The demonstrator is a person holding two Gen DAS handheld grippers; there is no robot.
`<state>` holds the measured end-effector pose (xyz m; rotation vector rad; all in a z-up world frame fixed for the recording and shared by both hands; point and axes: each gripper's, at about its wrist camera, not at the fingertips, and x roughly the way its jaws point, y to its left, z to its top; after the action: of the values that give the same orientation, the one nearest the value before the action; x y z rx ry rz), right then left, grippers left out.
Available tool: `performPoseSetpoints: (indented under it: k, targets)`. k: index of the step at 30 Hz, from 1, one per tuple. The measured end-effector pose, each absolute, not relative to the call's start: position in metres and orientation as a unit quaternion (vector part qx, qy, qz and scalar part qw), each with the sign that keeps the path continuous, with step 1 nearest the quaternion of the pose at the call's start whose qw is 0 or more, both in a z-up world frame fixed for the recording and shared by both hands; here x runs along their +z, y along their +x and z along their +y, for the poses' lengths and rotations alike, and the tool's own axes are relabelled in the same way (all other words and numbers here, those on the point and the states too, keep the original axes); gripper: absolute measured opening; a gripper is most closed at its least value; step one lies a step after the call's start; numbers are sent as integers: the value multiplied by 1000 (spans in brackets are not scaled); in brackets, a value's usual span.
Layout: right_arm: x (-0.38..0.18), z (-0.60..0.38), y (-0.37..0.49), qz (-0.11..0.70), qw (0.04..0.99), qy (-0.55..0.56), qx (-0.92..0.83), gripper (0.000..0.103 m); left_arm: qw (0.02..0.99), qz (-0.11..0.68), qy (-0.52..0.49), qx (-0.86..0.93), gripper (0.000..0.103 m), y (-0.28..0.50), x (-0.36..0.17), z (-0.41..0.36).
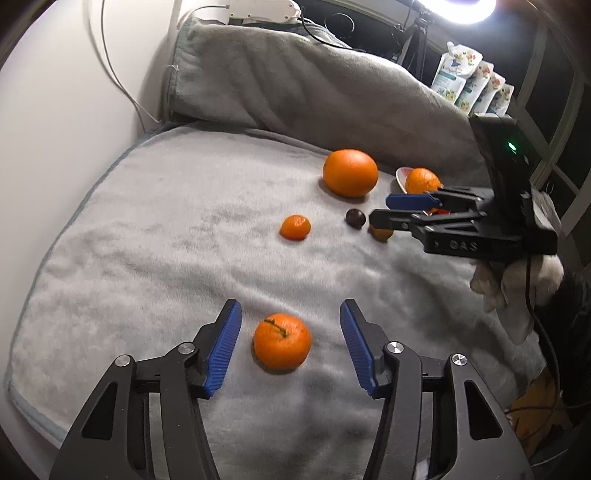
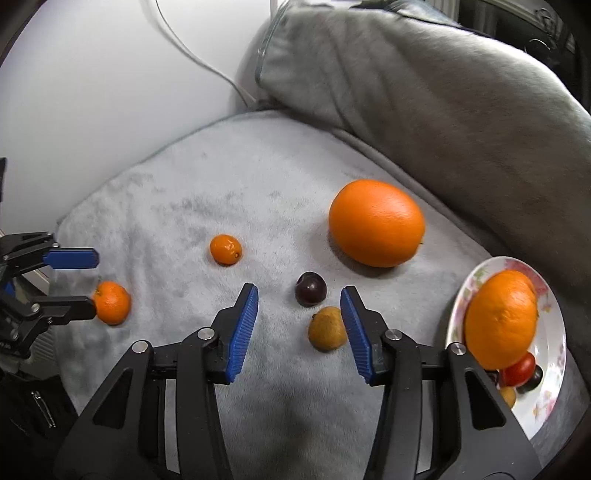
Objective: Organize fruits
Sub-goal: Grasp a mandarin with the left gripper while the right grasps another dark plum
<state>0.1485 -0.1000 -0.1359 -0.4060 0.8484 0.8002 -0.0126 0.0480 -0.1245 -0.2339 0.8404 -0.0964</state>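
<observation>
On a grey blanket (image 1: 147,229) lie a large orange (image 1: 350,172) (image 2: 376,222), a small mandarin (image 1: 294,227) (image 2: 225,249), a dark plum (image 1: 355,218) (image 2: 311,288) and a dull yellow-brown fruit (image 2: 327,328). My left gripper (image 1: 290,314) is open around a mandarin with a stem (image 1: 282,340) (image 2: 111,302), without touching it. My right gripper (image 2: 299,299) (image 1: 380,212) is open over the plum and the yellow-brown fruit. A floral plate (image 2: 550,354) holds an orange (image 2: 500,319) (image 1: 422,181) and several small fruits.
A grey pillow (image 1: 303,85) (image 2: 443,92) lies along the back of the blanket. A white wall with cables (image 1: 110,66) is at the left. Pouches (image 1: 469,85) and a ring light (image 1: 469,9) stand at the back right.
</observation>
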Motion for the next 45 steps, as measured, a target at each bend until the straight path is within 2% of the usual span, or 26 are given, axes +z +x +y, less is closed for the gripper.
performPoseSetpoints:
  k: [3, 5, 15, 17, 21, 25, 45]
  targets:
    - [-142, -92, 155, 406, 811, -200, 371, 48, 903, 412, -111, -47, 52, -13, -130, 47]
    - [-144, -88, 159, 412, 808, -204, 369, 40, 902, 415, -109, -49, 50, -13, -133, 46]
    - [-157, -76, 170, 426, 798, -229, 360, 38, 898, 424, -109, -48, 46, -10, -143, 48]
    - [-159, -76, 172, 429, 796, -230, 359, 33, 897, 426, -108, -47, 44, -9, -144, 48]
    - [-163, -70, 172, 431, 795, -236, 357, 31, 895, 430, -108, -47, 41, -7, -147, 49]
    - [-162, -69, 173, 429, 796, -239, 353, 24, 894, 431, -110, -51, 37, -5, -149, 49]
    - [-130, -89, 158, 390, 824, -190, 363, 23, 907, 403, -108, -58, 34, -8, -126, 41]
